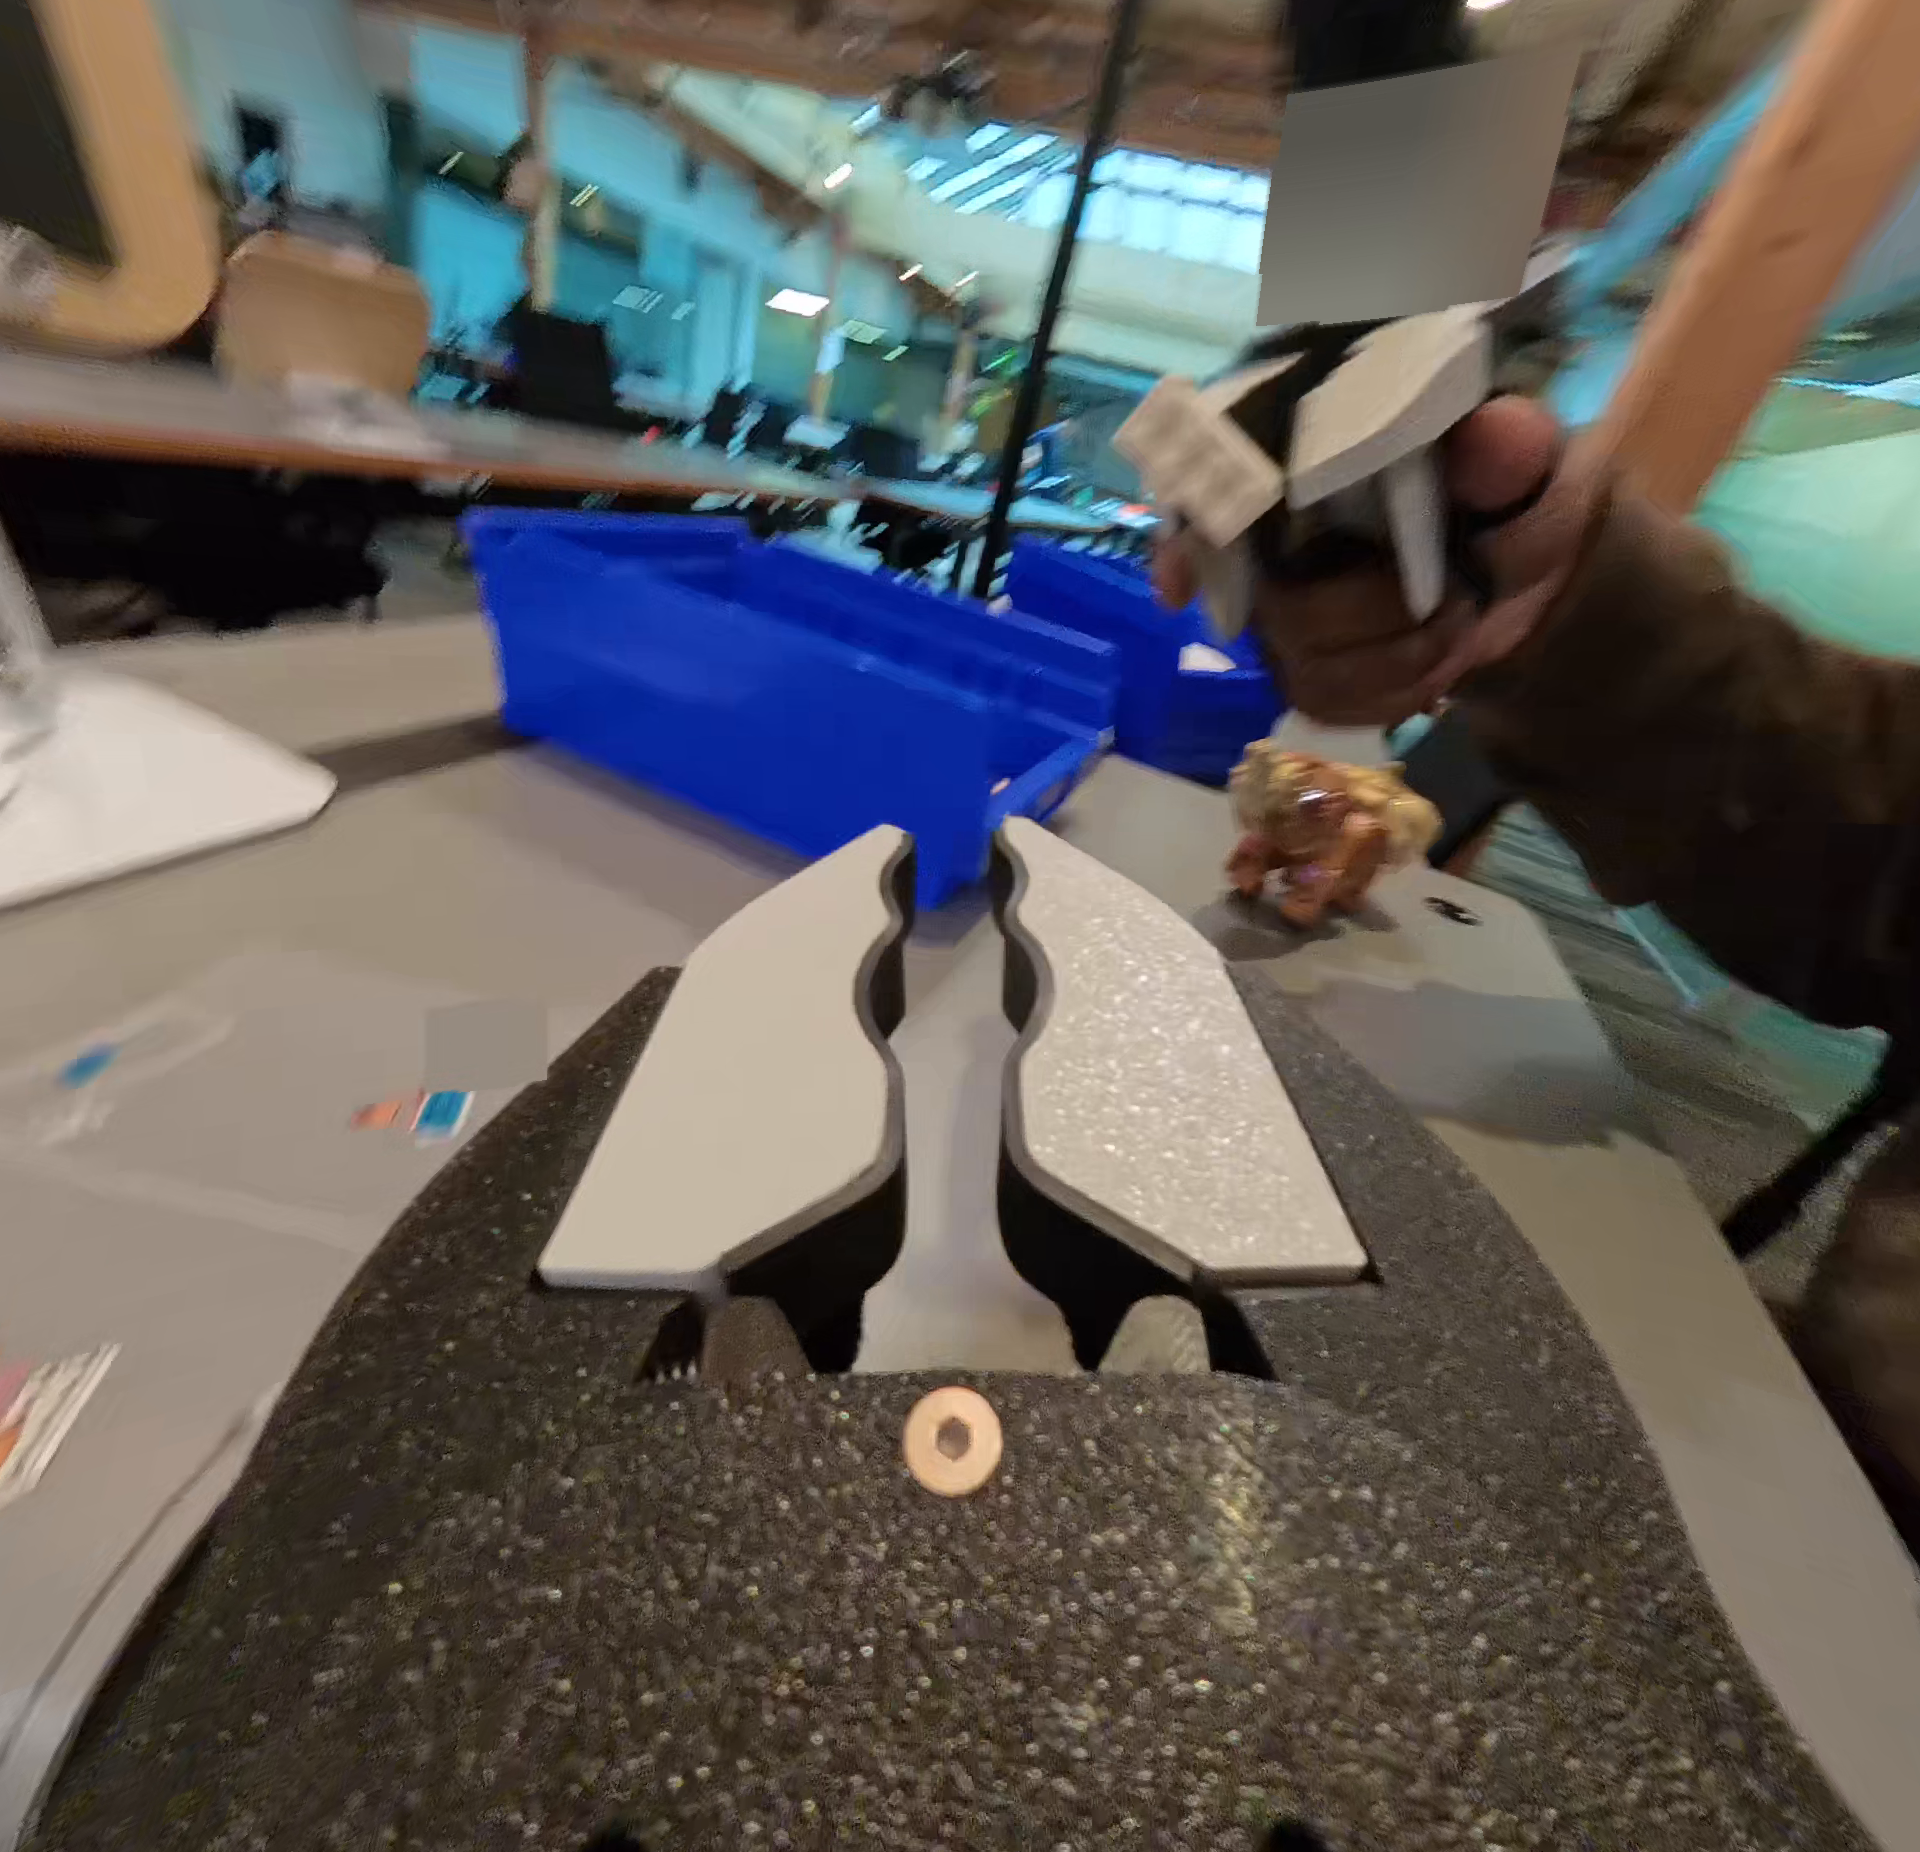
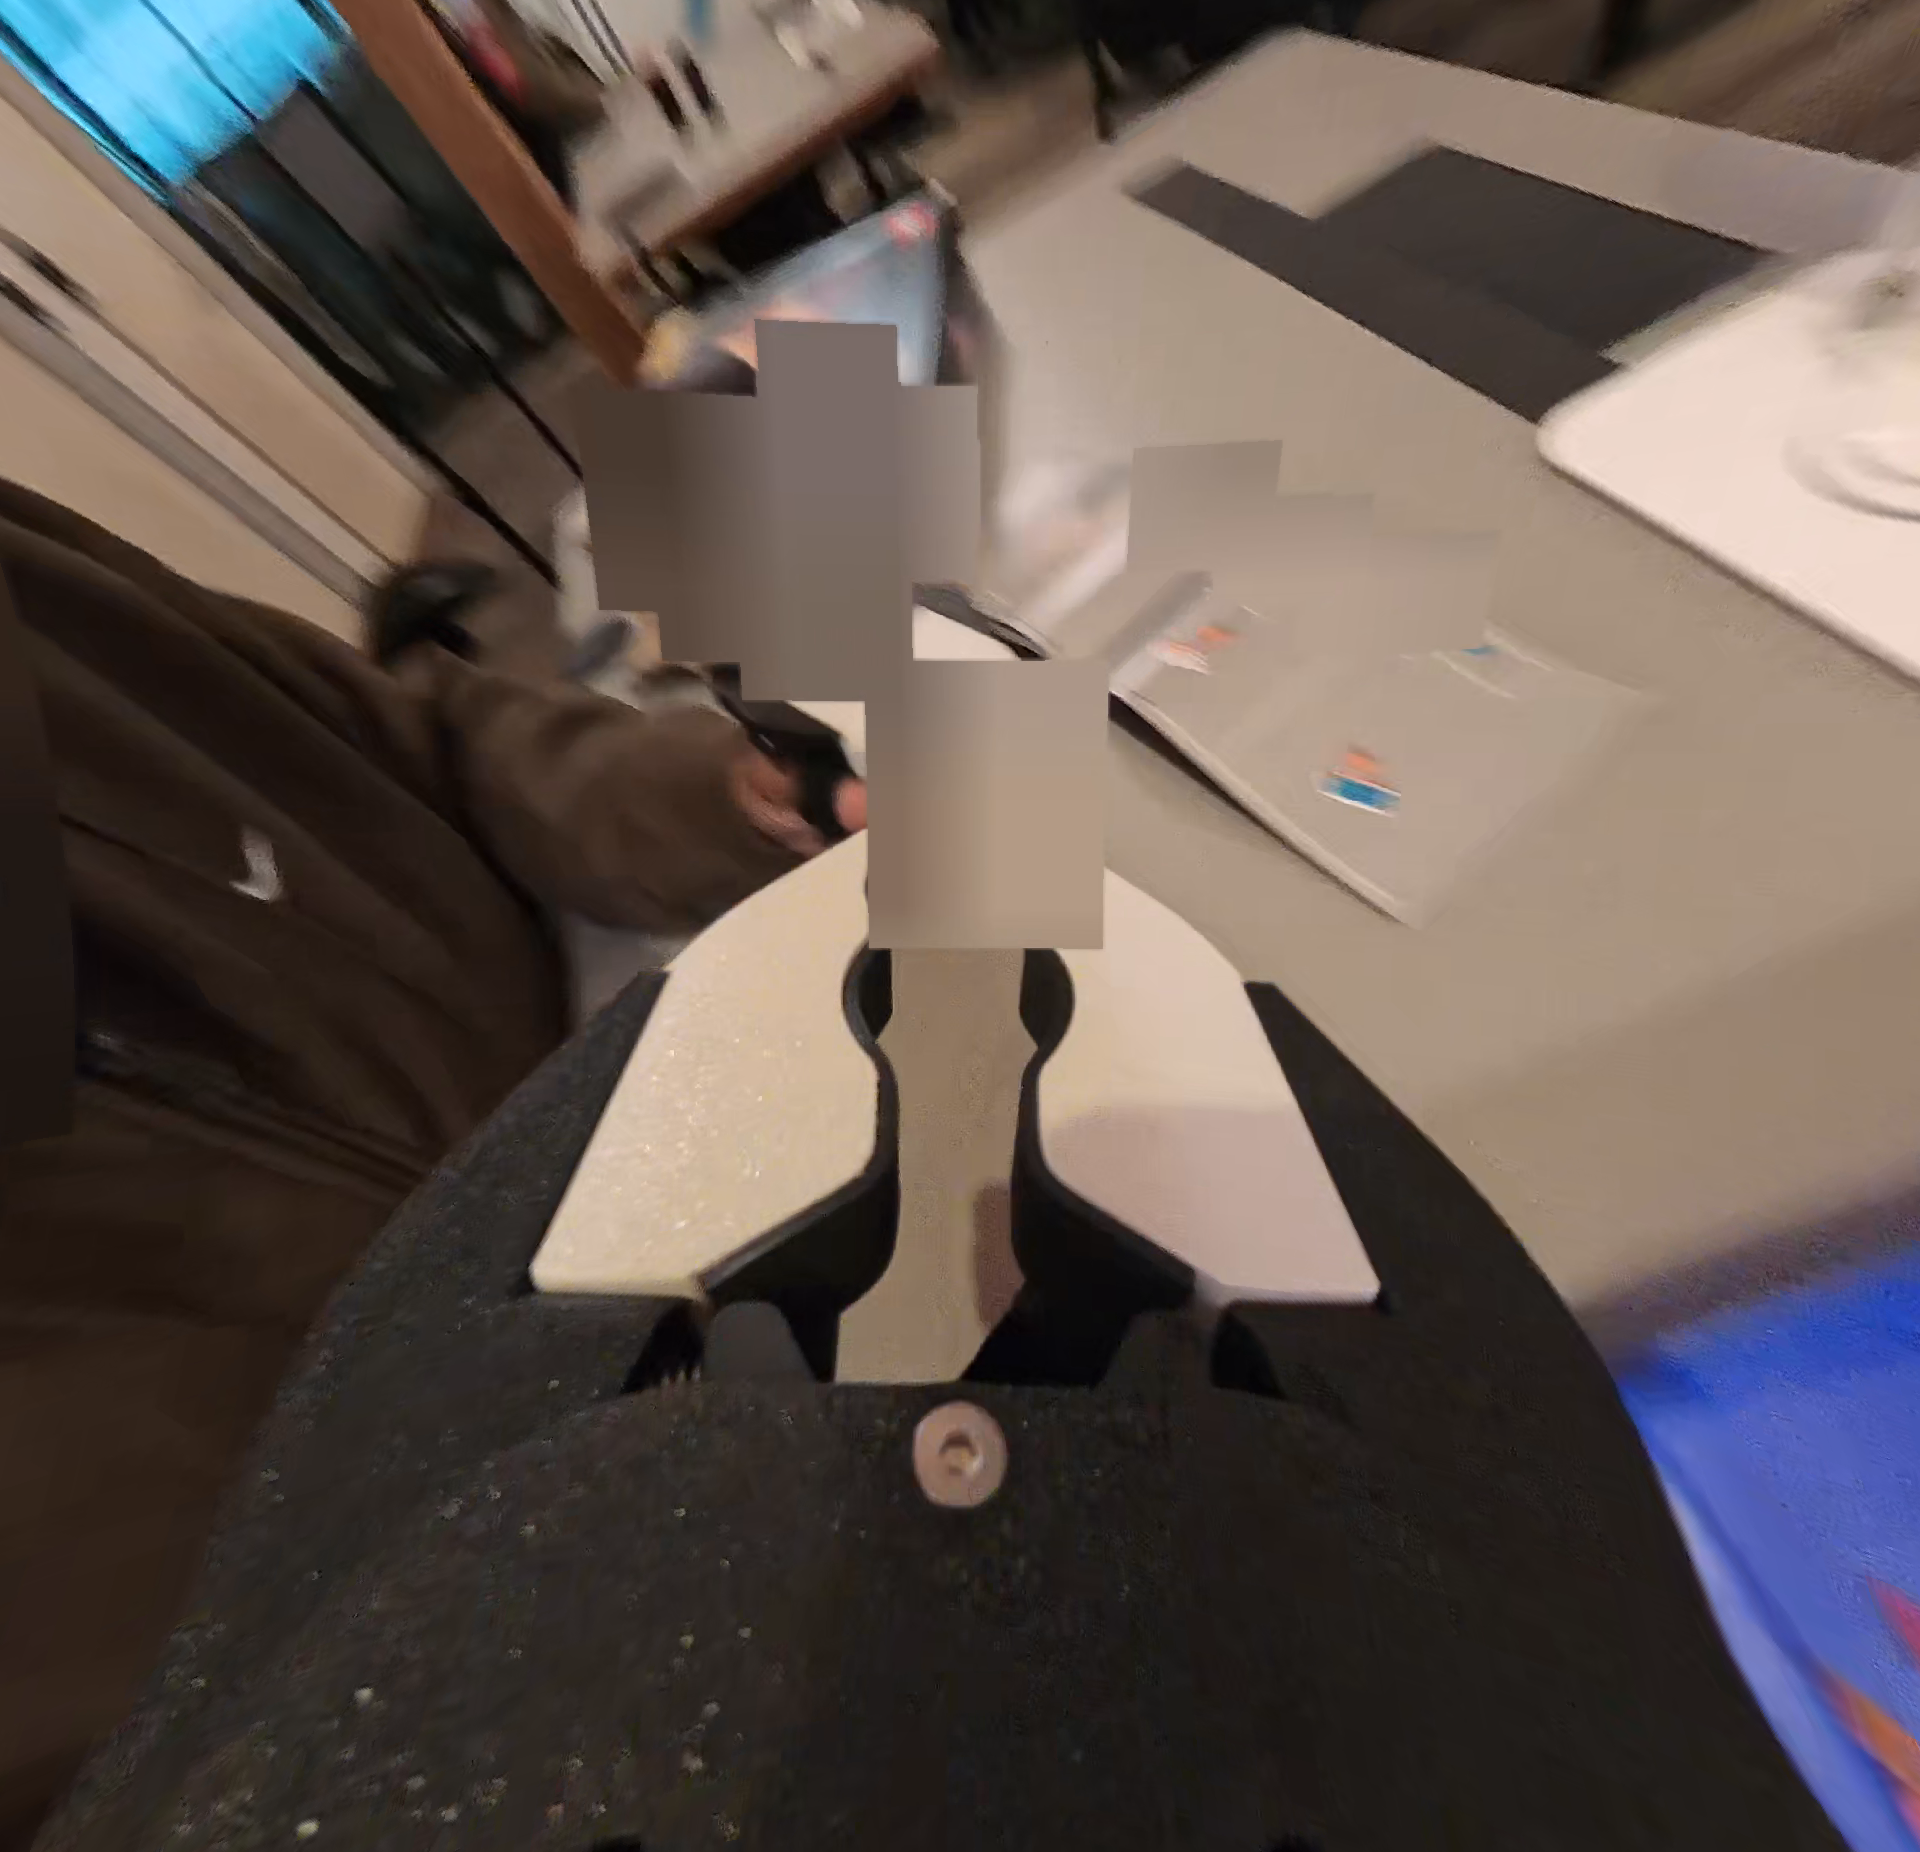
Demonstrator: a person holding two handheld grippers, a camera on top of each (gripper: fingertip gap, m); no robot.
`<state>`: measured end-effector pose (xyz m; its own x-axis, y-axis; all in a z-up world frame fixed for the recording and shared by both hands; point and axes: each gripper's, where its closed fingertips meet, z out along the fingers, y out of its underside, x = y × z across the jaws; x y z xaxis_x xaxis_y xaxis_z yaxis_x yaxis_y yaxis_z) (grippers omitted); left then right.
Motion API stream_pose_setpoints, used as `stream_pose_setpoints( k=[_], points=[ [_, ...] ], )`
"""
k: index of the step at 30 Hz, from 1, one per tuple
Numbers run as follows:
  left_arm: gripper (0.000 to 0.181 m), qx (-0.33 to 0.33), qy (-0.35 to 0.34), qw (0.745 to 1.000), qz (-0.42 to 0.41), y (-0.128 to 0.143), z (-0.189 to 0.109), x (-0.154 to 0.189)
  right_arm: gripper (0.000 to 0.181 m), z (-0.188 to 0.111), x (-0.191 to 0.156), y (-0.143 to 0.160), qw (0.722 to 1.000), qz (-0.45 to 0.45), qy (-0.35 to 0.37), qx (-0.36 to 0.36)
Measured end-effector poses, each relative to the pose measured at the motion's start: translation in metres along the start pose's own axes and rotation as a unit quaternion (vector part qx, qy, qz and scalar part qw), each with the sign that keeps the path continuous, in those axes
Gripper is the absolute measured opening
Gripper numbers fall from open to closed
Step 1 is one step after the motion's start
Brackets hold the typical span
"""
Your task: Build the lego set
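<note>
At about nine o'clock from the left gripper (image 1: 951, 857) stood a white stand base (image 1: 135, 784), and an open instruction booklet (image 1: 208, 1075) lay on the grey table (image 1: 1455, 1054) at about eight o'clock. The left gripper itself was released: its two fingers stood a little apart, with nothing between them. Straight ahead, at twelve o'clock, were the blue bins (image 1: 779, 659).

At two o'clock the brown and gold lego figure (image 1: 1320, 836) stood upright on the table, near its right edge and apart from both grippers. Above it, at about one o'clock, the right gripper (image 1: 1247, 483) was held up in the air by a hand (image 1: 1455, 597) in a brown sleeve. It seemed to be clenched on a small pale grey piece (image 1: 1195, 462) at its tips. In the right wrist view a patch covered the tips, so this reading comes from the left view only.

My judgement is that the grey piece was on its way to the figure. The grip looked to be at the very tip, so the piece could slip or turn and then fall into a bin or off the table. The figure was not held by anything. If the piece were pressed on it so, the figure could tip or slide toward the edge — the left gripper should first steady it
</note>
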<state>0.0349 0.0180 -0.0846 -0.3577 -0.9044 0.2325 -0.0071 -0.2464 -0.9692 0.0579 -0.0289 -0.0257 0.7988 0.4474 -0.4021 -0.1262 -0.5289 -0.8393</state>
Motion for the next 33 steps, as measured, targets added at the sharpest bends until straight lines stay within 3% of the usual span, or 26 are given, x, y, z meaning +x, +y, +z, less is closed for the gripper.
stream_pose_setpoints(
  k=[5,9,13,18,25,28,33],
  points=[
    [0.043,0.088,0.119,0.983,0.113,-0.042,-0.033,0.046,0.020,0.049,-0.048,-0.003,0.976,0.084,-0.164,0.113],
    [0.050,0.108,0.110,0.973,0.173,-0.053,-0.061,0.044,0.020,0.073,-0.058,-0.003,0.944,0.142,-0.245,0.166],
    [0.054,0.099,0.112,0.967,0.207,-0.050,-0.066,0.049,0.020,0.098,-0.066,0.006,0.930,0.168,-0.278,0.172],
    [0.051,0.082,0.097,0.967,0.223,-0.042,-0.064,0.047,0.020,0.103,-0.066,0.002,0.916,0.181,-0.296,0.201],
    [0.038,0.056,0.070,0.967,0.240,-0.034,-0.060,0.038,0.020,0.110,-0.058,0.013,0.915,0.197,-0.296,0.190],
    [0.036,-0.013,0.065,0.969,0.237,-0.018,-0.056,0.030,0.020,0.112,-0.046,0.024,0.928,0.198,-0.267,0.168],
    [0.033,-0.162,0.030,0.950,0.266,0.019,-0.051,0.013,0.018,0.111,-0.016,0.052,0.965,0.171,-0.171,0.106]
  ],
)
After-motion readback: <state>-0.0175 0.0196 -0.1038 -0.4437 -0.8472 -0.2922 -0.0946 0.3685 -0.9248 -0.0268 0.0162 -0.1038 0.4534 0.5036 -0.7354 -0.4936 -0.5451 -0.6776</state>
